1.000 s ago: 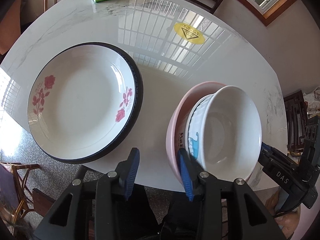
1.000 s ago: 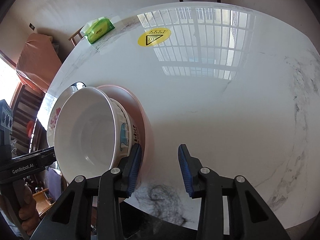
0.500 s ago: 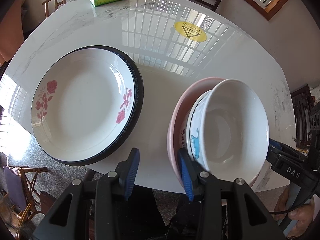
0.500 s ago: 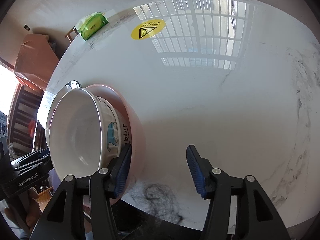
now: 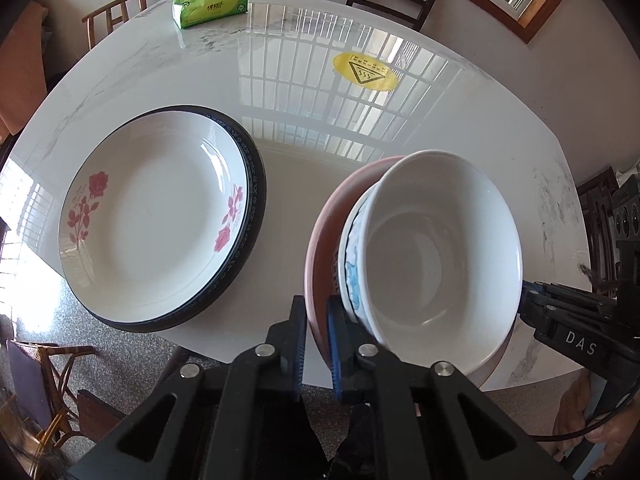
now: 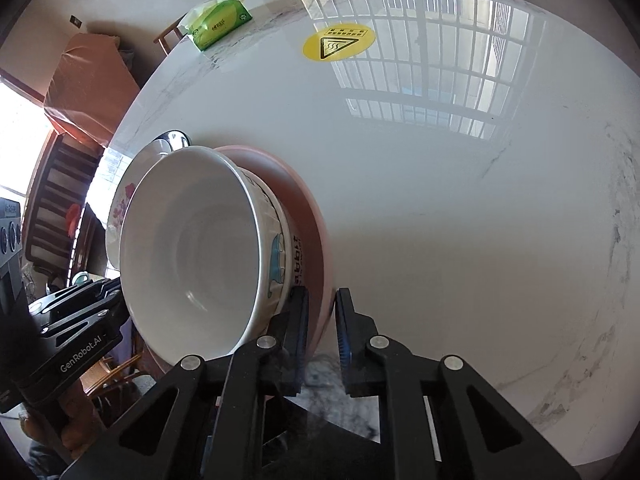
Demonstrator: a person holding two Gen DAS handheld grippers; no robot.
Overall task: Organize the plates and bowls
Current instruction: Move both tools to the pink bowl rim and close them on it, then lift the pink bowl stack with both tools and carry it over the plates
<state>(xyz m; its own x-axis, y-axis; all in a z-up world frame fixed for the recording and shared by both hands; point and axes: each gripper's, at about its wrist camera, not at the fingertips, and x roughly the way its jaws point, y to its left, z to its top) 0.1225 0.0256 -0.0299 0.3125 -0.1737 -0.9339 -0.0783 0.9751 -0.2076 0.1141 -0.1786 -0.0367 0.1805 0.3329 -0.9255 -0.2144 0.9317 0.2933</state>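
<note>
As seen from the left wrist, the left hand-held gripper (image 5: 317, 344) has just closed its jaws on the near rim of the pink bowl (image 5: 322, 240), one pad inside and one outside. A white bowl (image 5: 432, 256) sits nested in the pink one near the table (image 5: 304, 92) edge. Beside them, apart, lies a rose plate (image 5: 154, 220) stacked on a dark-rimmed plate (image 5: 256, 200). A tissue pack (image 5: 210, 6) and a yellow sticker (image 5: 366, 72) lie well beyond.

From the right wrist, the right hand-held gripper (image 6: 322, 326) has likewise just closed, pinching the opposite rim of the pink bowl (image 6: 312, 208); the white bowl (image 6: 192, 248) sits inside.

Judgement: glazed ceramic, stiff, slippery and breakable; the nested pair will be fairly heavy, and the loose inner bowl may slide if tilted. Opposing rim grips suit a level lift.

Only the left view shows the plate stack fully; only the right shows the bare table beyond.
</note>
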